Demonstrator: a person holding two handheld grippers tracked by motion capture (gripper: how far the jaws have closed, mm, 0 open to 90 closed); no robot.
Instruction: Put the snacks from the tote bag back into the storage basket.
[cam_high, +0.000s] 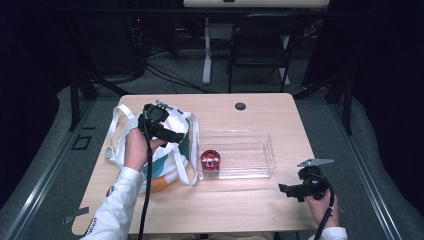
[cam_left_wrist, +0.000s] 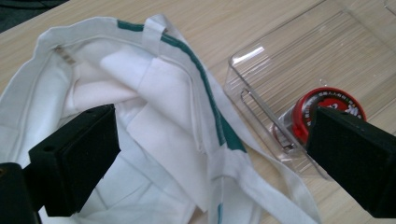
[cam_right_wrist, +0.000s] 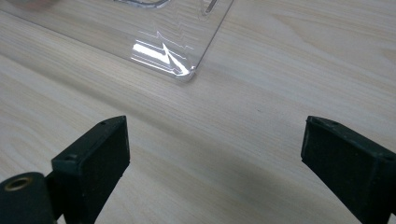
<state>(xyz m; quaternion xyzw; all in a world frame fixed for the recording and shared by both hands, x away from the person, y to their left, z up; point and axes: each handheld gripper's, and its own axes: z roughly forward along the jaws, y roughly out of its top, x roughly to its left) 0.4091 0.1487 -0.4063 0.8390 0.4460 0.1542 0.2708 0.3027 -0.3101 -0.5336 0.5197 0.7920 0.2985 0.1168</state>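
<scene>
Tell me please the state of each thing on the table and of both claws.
White tote bag: lying flat, mouth open.
Clear plastic tray: upright, uncovered, holds one jar.
Red-lidded jar: upright, lid on, in the tray's left end.
Left claw: open, above the bag.
Right claw: open, nothing between its jaws.
</scene>
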